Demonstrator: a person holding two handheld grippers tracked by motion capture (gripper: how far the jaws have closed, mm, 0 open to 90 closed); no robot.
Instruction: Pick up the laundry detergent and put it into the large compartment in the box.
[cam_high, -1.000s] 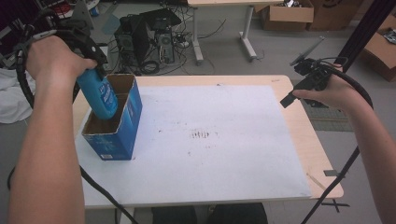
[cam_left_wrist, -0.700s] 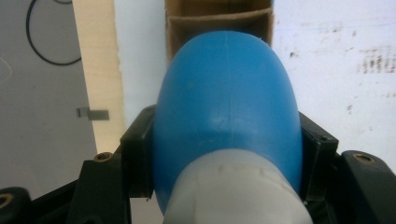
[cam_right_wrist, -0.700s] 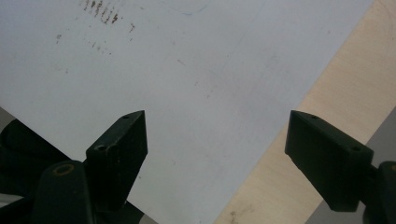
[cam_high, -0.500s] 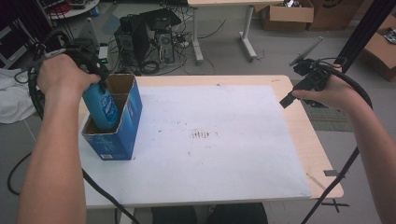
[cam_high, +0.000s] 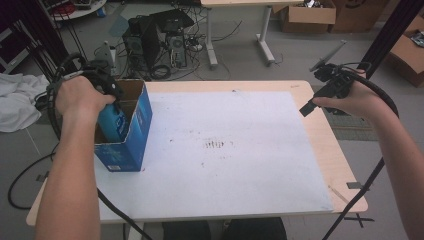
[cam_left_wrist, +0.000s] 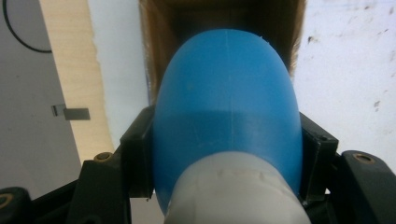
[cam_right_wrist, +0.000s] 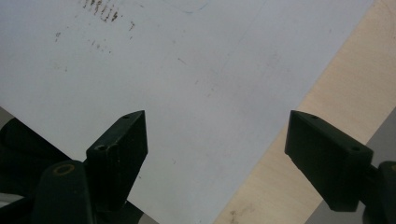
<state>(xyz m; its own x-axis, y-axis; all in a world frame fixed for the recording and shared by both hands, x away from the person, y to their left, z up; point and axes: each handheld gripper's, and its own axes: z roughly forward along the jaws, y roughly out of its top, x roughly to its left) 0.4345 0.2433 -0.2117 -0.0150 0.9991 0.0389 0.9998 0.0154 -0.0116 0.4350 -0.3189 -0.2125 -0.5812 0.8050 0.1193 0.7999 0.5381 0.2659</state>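
Note:
A blue bottle (cam_high: 113, 126) with a white cap (cam_left_wrist: 236, 191) hangs upright inside an open blue cardboard box (cam_high: 136, 136) at the table's left edge. My left gripper (cam_high: 113, 102) is shut on the bottle's upper body, its black jaws pressed on both sides. In the left gripper view, the bottle (cam_left_wrist: 226, 107) points down into the box's brown interior (cam_left_wrist: 159, 56). My right gripper (cam_high: 320, 97) hovers over the table's right edge. In the right gripper view, this gripper (cam_right_wrist: 215, 140) stands open with nothing between its jaws.
A white sheet (cam_high: 235, 120) covers most of the wooden table (cam_high: 342, 162). Behind the table are a computer tower (cam_high: 165, 40), cables and cardboard boxes (cam_high: 310, 12). A white cloth (cam_high: 15, 107) lies on the floor at left, and a black stand pole (cam_high: 387, 37) rises at right.
My left hand has sunk, carrying the bottle from above the box down into it. The right hand has stayed where it was.

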